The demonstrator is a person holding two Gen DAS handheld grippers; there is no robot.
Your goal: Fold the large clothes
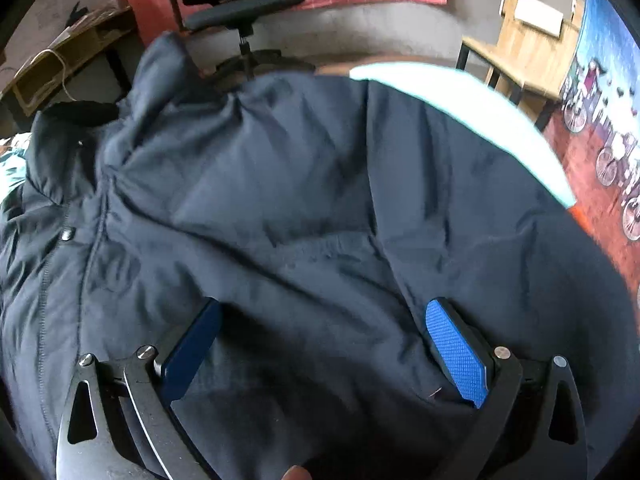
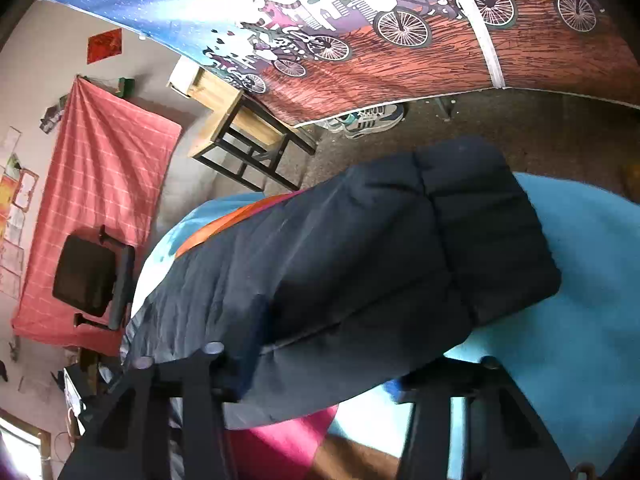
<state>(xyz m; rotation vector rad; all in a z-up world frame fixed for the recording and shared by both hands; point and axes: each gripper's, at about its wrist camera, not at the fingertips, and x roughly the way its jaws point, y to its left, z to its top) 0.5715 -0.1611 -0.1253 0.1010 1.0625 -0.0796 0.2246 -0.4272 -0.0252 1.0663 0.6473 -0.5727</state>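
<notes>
Left wrist view: left hand-held gripper (image 1: 320,344) spread wide, blue pads (image 1: 456,356) apart, dark navy padded jacket (image 1: 300,200) bunched between and under them, nothing pinched yet. Pointing steeply down onto the jacket body, probably lining up a grab on the near hem for the next fold. Jacket spread over most of the bed (image 1: 480,104), collar end toward the left, light sheet showing only along the far-right edge. Office chair (image 1: 236,4) and wooden desk (image 1: 516,52) well beyond the far edge, so clear room to swing fabric that way.

Right wrist view: right hand-held gripper (image 2: 316,380) straddling a fold of the same jacket (image 2: 360,248); fingertips blurred and hidden under fabric, cannot tell whether pads actually press on it. Quilted end of the jacket stretching away toward the far edge of the bed, turquoise sheet (image 2: 580,280) bare on the right, pink patch (image 2: 280,436) at the near edge. Bare sheet to the right looks like the open landing zone for a fold. Sneakers (image 2: 368,118) on the floor past the far edge, clear of the work
</notes>
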